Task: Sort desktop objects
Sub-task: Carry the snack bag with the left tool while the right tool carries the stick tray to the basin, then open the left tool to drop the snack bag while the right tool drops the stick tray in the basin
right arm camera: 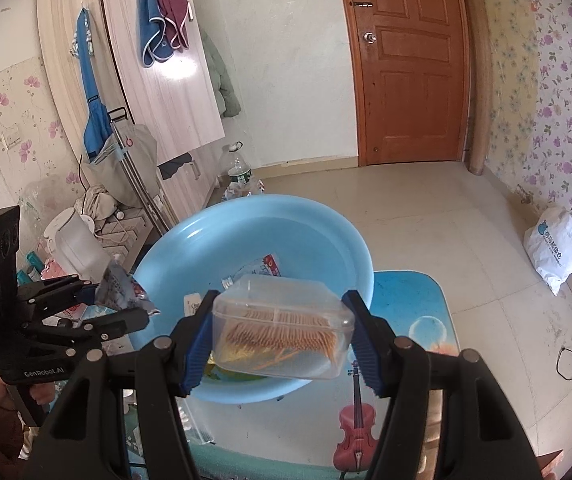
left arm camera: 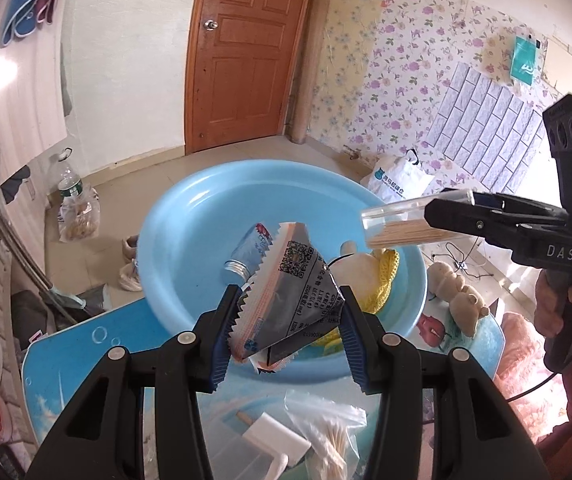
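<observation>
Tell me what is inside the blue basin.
In the basin: a small bottle, a plush toy, something yellow and knitted. The held packet covers the rest.

Basin [right arm camera: 350, 240] far half bare; tube [left arm camera: 251, 250], plush [left arm camera: 360, 266] crowd near side.

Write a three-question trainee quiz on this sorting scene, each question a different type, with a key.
1. True or false: the left gripper is empty.
2. Multiple choice: the right gripper holds
A. a stuffed toy
B. a clear box of toothpicks
C. a water bottle
3. Fill in: both held things hang over the light blue ____.

Key
1. False: its pads press on a foil sachet.
2. B
3. basin, which already holds a small bottle and a stuffed toy.
</observation>
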{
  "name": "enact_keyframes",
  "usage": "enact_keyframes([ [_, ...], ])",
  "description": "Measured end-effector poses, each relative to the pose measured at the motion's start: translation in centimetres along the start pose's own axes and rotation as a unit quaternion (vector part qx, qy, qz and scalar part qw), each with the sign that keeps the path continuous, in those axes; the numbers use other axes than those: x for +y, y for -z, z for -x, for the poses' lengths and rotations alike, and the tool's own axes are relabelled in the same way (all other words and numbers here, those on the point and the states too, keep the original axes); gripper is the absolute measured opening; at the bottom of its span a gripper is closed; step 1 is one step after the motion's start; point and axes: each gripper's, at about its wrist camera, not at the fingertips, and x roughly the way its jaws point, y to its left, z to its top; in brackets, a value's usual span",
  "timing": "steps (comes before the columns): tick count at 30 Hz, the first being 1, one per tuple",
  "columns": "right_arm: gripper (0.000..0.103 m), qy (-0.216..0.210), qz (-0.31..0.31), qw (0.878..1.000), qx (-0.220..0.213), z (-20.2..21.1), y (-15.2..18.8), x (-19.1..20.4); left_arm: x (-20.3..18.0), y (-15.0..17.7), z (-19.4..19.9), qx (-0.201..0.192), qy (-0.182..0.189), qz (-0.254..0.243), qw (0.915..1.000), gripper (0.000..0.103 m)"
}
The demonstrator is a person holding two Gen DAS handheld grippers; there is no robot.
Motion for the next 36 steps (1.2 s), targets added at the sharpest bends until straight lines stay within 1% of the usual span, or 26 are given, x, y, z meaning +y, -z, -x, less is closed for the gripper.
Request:
enact_keyframes([
  [3, 0.060, -0.002, 0.002, 1.000, 0.003, -0.7, -0.2, 0.2, 0.0, -0.1, -1.0, 0.009, 0.008, -0.004, 0.9999, 0.049],
  [4, 0.060, -0.002, 0.003, 1.000, 0.006, -1.0, -0.2, 0.3, 0.0, -0.1, -1.3, 0.011, 0.008, -0.007, 0.9999, 0.056],
  [5, 0.060, -0.002, 0.004, 1.000, 0.009, -1.2, -0.2, 0.4, 0.1, -0.1, -1.3, 0.008, 0.007, -0.008, 0.9999, 0.064],
  [7, 0.060, -0.002, 0.005, 1.000, 0.014, -1.6, -0.2, 0.5, 0.3, -0.2, -1.1, 0.003, 0.009, -0.007, 0.9999, 0.070],
  [11, 0.060, -0.001, 0.009, 1.000, 0.020, -2.2, -0.2, 0.9, 0.4, -0.3, -0.8, -0.001, 0.008, -0.010, 0.9999, 0.077],
  [16, 0.060, -0.003, 0.014, 1.000, 0.024, -2.8, -0.2, 1.4, 0.9, 0.0, -0.3, -0.002, 0.002, -0.007, 1.0000, 0.078],
  [23, 0.062, -0.018, 0.027, 0.999, 0.034, -4.1, -0.5, 2.9, 1.1, 0.5, 0.9, -0.007, -0.009, -0.004, 0.9999, 0.086],
  [24, 0.064, -0.023, 0.027, 0.999, 0.033, -4.0, -0.5, 3.2, 1.1, 0.6, 1.0, -0.008, -0.013, -0.005, 0.9999, 0.087],
  [25, 0.068, -0.028, 0.029, 0.999, 0.029, -3.8, -0.6, 3.5, 1.1, 0.6, 1.3, -0.008, -0.018, -0.007, 0.9998, 0.091],
  [26, 0.079, -0.027, 0.032, 0.999, 0.025, -3.6, -0.6, 3.8, 1.1, 0.7, 1.4, -0.010, -0.022, -0.008, 0.9997, 0.095],
  [27, 0.087, -0.023, 0.037, 0.999, 0.021, -3.3, -0.6, 4.0, 1.1, 0.8, 1.6, -0.012, -0.025, -0.007, 0.9996, 0.096],
  [29, 0.090, -0.015, 0.043, 0.999, 0.018, -3.0, -0.4, 4.1, 1.1, 0.9, 2.1, -0.014, -0.029, -0.004, 0.9995, 0.098],
  [36, 0.091, 0.000, 0.019, 1.000, 0.022, -2.1, 0.4, 3.2, 0.9, 2.1, 3.1, -0.012, -0.035, 0.005, 0.9993, 0.099],
])
